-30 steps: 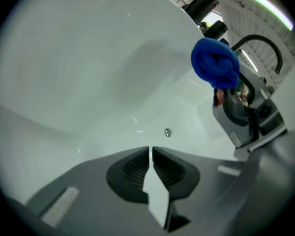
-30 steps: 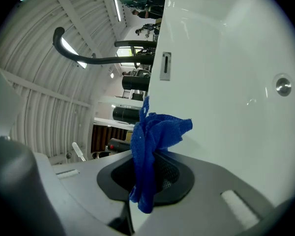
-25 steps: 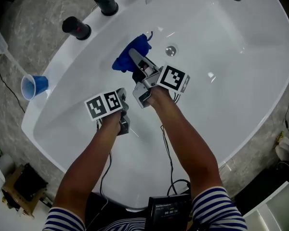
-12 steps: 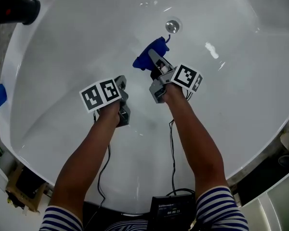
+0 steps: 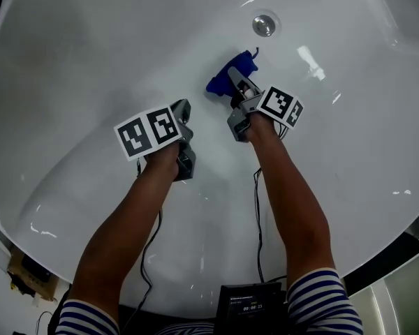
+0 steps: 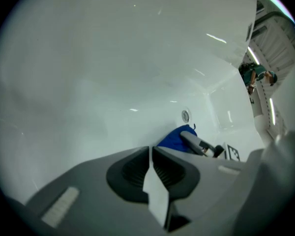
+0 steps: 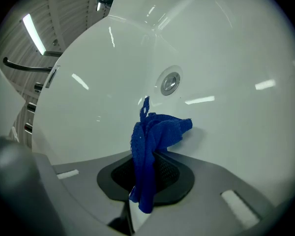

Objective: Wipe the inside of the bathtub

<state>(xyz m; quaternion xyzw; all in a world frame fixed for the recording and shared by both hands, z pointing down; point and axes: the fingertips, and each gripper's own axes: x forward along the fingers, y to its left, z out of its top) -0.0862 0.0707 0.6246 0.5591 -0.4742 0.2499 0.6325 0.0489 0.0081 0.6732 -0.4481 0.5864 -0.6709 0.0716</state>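
My right claw (image 7: 143, 183) is gripping the blue cloth (image 7: 157, 132), jaws closed on a fold of it. Most of the wad is sticking out past the tips, and a short tail is hanging back over the pads.

I am judging the cloth light, soft and limp, a loose knit that will crumple under pressure, not push like a pad. The hold through the middle of the bunch looks right to me. It is leaving enough fabric in front to cushion the hard tips. If the wad slides back between the jaws, I would expect bare claw on glossy enamel.

The free end is lying at the white wall of the bathtub (image 5: 91, 47), just below the round metal drain (image 5: 263, 24). I cannot tell whether it is pressing on the surface or just clearing it. The surface is shining all over and looks slick, so I am expecting the cloth to glide easily and bunch at each change of direction.

My left claw (image 5: 182, 109) is carrying nothing, its jaws meeting in its own view. It is hanging to the left of the right claw and nearer to me, low in the basin; I cannot read contact with the tub.

Both forearms are reaching forward and down into the tub. The right forearm (image 5: 293, 201) is stretching further, angling toward the drain. The left forearm (image 5: 133, 222) is running roughly alongside it.
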